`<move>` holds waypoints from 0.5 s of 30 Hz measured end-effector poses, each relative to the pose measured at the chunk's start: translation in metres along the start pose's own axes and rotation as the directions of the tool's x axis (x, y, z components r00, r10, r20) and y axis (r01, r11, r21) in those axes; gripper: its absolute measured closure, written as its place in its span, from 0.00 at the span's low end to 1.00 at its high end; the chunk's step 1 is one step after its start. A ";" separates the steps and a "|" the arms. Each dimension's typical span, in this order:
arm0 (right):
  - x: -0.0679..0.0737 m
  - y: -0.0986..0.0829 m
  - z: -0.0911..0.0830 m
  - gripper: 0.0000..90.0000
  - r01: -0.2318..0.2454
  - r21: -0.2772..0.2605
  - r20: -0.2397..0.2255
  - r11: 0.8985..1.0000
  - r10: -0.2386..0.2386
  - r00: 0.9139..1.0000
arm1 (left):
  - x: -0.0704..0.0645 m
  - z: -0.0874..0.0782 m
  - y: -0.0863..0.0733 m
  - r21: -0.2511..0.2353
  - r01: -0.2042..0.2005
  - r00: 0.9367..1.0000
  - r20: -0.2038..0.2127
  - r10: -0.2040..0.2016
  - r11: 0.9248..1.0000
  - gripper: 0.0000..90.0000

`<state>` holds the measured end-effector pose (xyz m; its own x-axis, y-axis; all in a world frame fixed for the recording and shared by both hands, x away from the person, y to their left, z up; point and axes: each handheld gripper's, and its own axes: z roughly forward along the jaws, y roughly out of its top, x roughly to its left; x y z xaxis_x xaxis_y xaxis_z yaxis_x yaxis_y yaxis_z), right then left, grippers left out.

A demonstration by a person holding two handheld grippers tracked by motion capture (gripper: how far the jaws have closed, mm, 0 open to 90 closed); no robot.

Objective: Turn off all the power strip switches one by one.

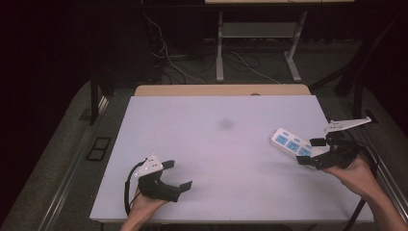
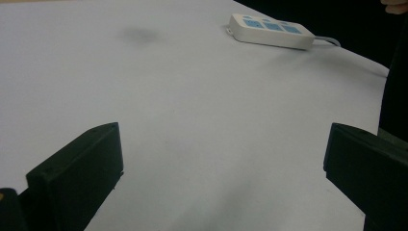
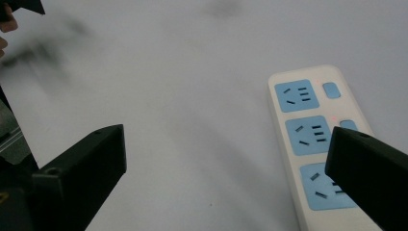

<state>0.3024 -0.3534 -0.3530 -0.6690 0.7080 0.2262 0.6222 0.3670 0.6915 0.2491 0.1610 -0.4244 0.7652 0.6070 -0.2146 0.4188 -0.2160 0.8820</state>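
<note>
A flat white rectangular worktop [image 1: 216,144] carries a white plastic power strip with three pale-blue socket faces [image 1: 292,143], which lies at the right side of the surface, angled toward the near right edge; in the left gripper view it appears at the far edge [image 2: 269,30], a grey cable leaving its end. A faint dark smudge [image 1: 225,123] marks the worktop near its middle. The left claw [image 1: 175,174], held in the person's left hand [image 1: 144,204] near the near-left corner, stands with its black jaws wide apart and nothing between them, bare worktop showing in the gap. The right claw [image 1: 310,151], held in the person's right hand [image 1: 356,175], is likewise spread wide and holds nothing; in the right gripper view one jaw overlaps the near end of the power strip [image 3: 308,130], though whether it touches the strip cannot be told. Beyond the worktop, a wooden edge [image 1: 221,90] and loose cables on the floor [image 1: 168,60] are visible.
</note>
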 end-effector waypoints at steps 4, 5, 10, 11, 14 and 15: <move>-0.004 0.002 -0.003 0.01 0.004 0.002 0.007 1.000 -0.004 1.000 | 0.000 0.000 0.001 -0.004 0.000 1.000 -0.003 0.000 1.000 0.00; -0.005 0.003 -0.004 0.01 0.007 0.002 0.010 1.000 -0.007 1.000 | 0.000 0.001 0.001 -0.001 0.000 1.000 -0.005 0.000 1.000 0.00; -0.011 0.006 -0.008 0.01 0.009 0.014 0.021 1.000 -0.009 1.000 | 0.001 0.001 0.002 0.006 -0.013 1.000 -0.002 0.013 1.000 0.00; -0.013 0.006 -0.009 0.01 0.007 0.018 0.026 1.000 -0.007 1.000 | 0.001 0.002 0.003 0.004 -0.015 1.000 -0.001 0.015 1.000 0.00; -0.017 0.008 -0.011 0.01 0.008 0.021 0.035 1.000 -0.009 0.999 | 0.001 0.002 0.003 -0.001 -0.018 1.000 -0.002 0.018 1.000 0.00; -0.019 0.009 -0.012 0.01 0.006 0.020 0.038 1.000 -0.007 0.999 | 0.001 0.002 0.004 -0.004 -0.020 1.000 -0.002 0.020 1.000 0.00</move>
<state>0.3161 -0.3707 -0.3431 -0.6574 0.7277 0.1954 0.6260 0.3831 0.6793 0.2519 0.1595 -0.4220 0.7725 0.6040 -0.1962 0.4016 -0.2253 0.8877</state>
